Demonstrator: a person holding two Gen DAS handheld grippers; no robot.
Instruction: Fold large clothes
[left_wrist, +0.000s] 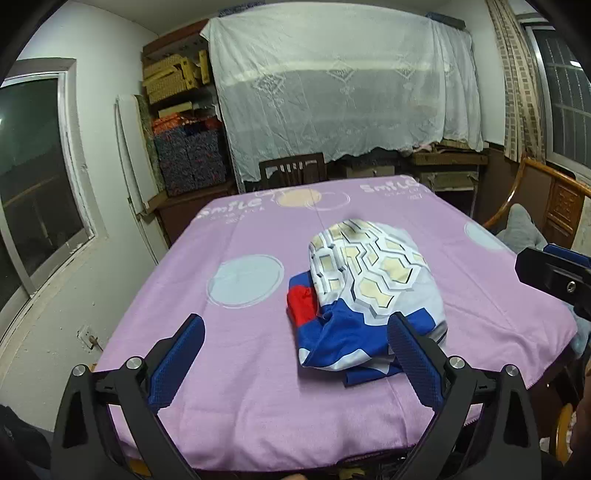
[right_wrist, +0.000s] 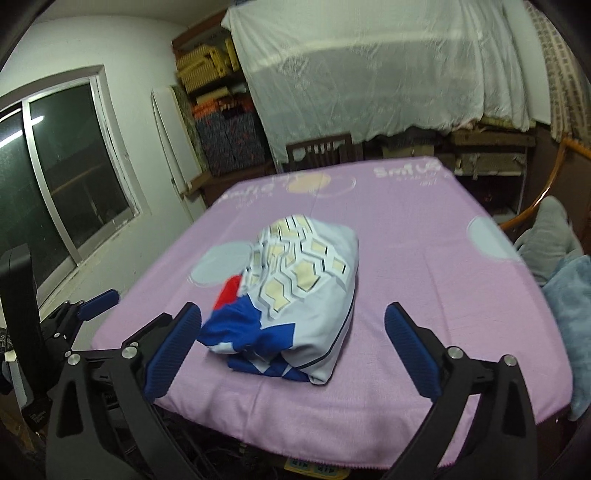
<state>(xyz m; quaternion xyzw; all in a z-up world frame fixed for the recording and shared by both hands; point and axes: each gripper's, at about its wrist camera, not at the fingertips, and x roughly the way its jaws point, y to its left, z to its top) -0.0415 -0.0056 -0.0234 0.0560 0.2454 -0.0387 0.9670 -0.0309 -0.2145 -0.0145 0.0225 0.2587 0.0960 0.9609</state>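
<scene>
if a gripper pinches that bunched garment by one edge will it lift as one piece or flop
The garment lies in a soft crumpled heap on the purple tablecloth, so it will probably droop and unfurl rather than hold shape. Its thin printed fabric looks light. Pushed, it would likely slide and bunch, perhaps dragging the cloth.

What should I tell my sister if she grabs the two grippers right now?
Left gripper: open, empty, above the near table edge.
Right gripper: open, empty, also at the near edge.
The garment, white with a hexagon print plus blue and red parts, lies bunched in a bundle mid-table on the purple tablecloth.
Done: it looks roughly gathered, not a neat fold.
Left: probably spread it flat and fold it tidily.
</scene>
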